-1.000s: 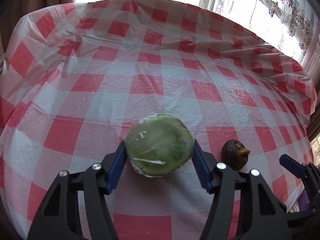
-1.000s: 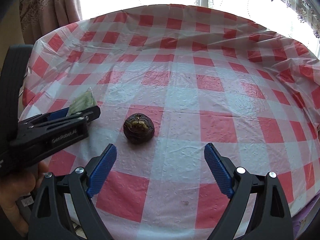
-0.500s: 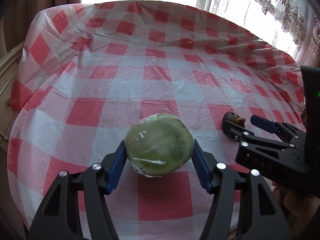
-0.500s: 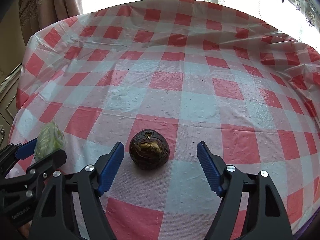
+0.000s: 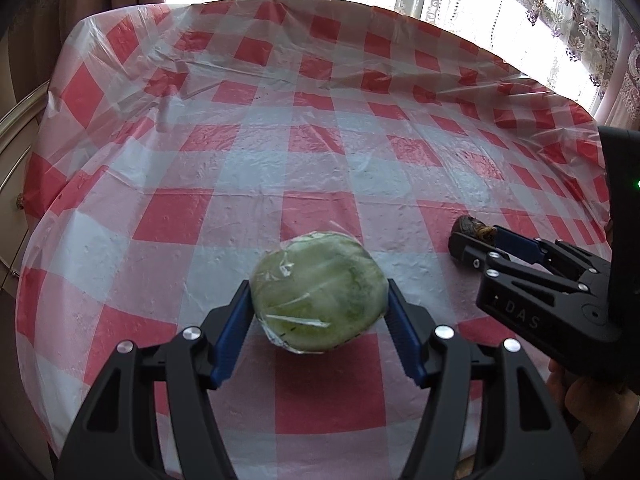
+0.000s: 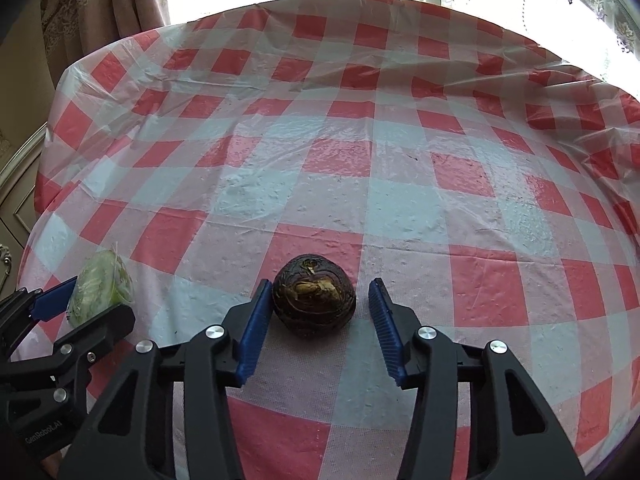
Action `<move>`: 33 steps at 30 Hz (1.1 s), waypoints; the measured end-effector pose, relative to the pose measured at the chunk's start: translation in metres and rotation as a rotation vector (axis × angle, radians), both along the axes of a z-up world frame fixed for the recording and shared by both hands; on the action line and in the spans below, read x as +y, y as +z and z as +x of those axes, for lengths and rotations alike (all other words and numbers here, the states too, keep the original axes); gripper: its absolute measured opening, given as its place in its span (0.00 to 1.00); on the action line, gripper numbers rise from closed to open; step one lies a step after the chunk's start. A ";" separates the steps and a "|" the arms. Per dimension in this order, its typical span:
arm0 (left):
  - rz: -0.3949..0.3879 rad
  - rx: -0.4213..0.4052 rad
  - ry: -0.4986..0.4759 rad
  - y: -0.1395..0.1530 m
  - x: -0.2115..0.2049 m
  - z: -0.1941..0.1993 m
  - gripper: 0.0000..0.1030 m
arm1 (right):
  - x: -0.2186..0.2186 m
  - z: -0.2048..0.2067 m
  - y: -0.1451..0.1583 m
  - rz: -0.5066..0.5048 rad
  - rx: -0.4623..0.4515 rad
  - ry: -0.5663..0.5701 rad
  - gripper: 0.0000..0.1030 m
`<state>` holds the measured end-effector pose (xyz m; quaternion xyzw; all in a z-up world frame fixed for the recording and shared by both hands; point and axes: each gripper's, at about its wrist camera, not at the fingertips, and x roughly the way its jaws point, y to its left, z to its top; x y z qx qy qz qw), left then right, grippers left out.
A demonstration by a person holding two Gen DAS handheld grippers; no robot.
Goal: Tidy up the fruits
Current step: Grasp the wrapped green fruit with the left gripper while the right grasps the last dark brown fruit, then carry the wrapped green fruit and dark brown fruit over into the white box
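Observation:
My left gripper is shut on a round green fruit wrapped in clear film, held just above the red-and-white checked tablecloth. The wrapped fruit also shows in the right wrist view at the far left. A dark brown round fruit sits on the cloth between the blue pads of my right gripper. The left pad touches it; the right pad stands a small gap away. In the left wrist view the brown fruit peeks past the right gripper.
The tablecloth covers a round table whose edges drop off on all sides. Curtains and a bright window stand behind it. A cabinet is at the left.
My right gripper has moved forward around the brown fruit and narrowed its jaws. My left gripper has drawn back toward the table's near edge with the green fruit held.

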<state>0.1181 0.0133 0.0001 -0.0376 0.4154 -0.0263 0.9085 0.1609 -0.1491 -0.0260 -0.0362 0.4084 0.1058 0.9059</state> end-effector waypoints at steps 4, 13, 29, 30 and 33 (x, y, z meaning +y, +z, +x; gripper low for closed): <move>0.015 -0.002 0.000 0.001 -0.004 -0.002 0.62 | 0.001 -0.005 -0.001 -0.017 -0.006 0.001 0.42; 0.040 -0.021 -0.020 0.003 -0.016 -0.007 0.62 | -0.008 -0.019 0.002 -0.007 -0.010 -0.011 0.40; 0.069 -0.055 -0.055 0.013 -0.030 -0.014 0.62 | -0.022 -0.054 0.017 0.013 -0.039 -0.030 0.40; 0.069 -0.056 -0.060 0.014 -0.032 -0.015 0.62 | -0.024 -0.057 0.018 0.016 -0.039 -0.031 0.40; 0.067 -0.059 -0.074 0.016 -0.037 -0.017 0.62 | -0.030 -0.062 0.022 0.029 -0.038 -0.042 0.40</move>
